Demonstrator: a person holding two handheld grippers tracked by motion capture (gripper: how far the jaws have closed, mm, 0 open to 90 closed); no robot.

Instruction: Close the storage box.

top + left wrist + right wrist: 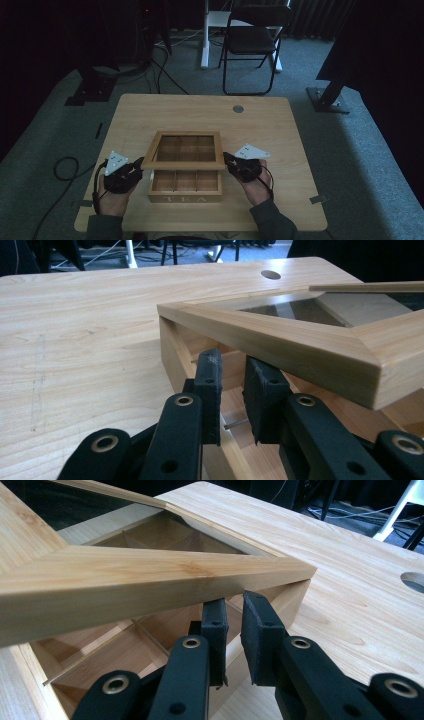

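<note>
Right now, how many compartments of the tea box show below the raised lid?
3, in a row along the box's front: left, middle, right. The lid may hide more behind.

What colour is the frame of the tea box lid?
Light natural wood, around a clear pane; the lid frame shows best in the right gripper view.

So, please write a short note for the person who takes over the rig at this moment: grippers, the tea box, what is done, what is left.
Left gripper: shut, empty, its tips under the left edge of the lid.
Right gripper: shut, empty, its tips under the lid's right edge.
Tea box: near the front of the table, compartments look empty.
Done: the glass-paned lid is raised partway.
Left: probably swing the lid fully open.
</note>
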